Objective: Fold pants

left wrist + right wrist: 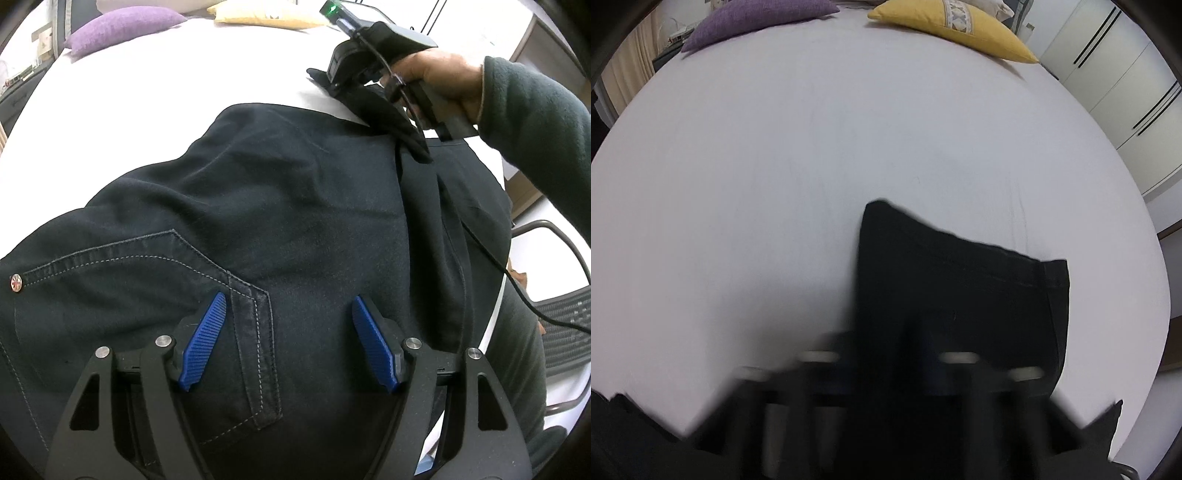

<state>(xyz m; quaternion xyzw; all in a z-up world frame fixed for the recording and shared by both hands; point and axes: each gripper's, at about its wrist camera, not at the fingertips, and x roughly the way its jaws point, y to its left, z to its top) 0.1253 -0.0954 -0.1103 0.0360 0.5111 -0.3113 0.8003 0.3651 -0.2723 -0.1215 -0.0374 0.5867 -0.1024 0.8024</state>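
Left wrist view showed our left tongs (pixel 288 341) spread wide over the waistband of the dark pants (pixel 258 206), which lay on the white bed (pixel 166 81), gripping nothing. Our right tongs (pixel 332 79) held a leg end raised above the bed; the right wrist view, blurred, showed that hem (pixel 960 280) draped forward, so we judged them clamped on it. We judged the fold would go best carried straight toward the waistband, hem kept level, the left pinning the cloth.

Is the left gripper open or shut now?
Open: the left gripper has its blue ribbed fingers wide apart over the dark denim pants.
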